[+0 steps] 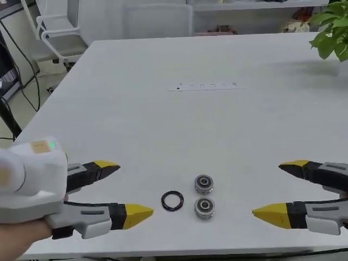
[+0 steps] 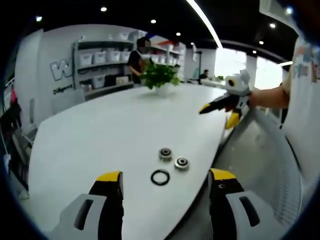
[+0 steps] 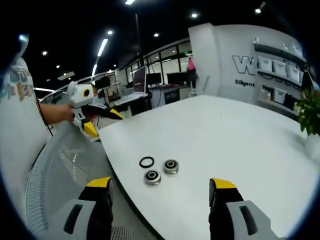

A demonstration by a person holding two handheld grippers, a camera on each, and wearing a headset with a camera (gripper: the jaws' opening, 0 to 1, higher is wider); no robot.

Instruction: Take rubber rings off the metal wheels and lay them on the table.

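Head view: left gripper (image 1: 132,188) low left, jaws wide apart, nothing in them; right gripper (image 1: 269,189) low right, jaws also apart, empty; one black rubber ring (image 1: 172,200) lies flat on the white table (image 1: 163,119) between the two grippers, near the front edge, just left of two metal wheels (image 1: 204,184) standing close together; plant (image 1: 331,32) at far right; left gripper view: own jaws spread, ring (image 2: 160,177) just ahead between them, wheels (image 2: 181,163) just beyond, right gripper (image 2: 225,107) further off, jaws apart; right gripper view: own jaws spread, ring (image 3: 146,162) and wheels (image 3: 171,166) ahead, left gripper (image 3: 97,117) beyond them
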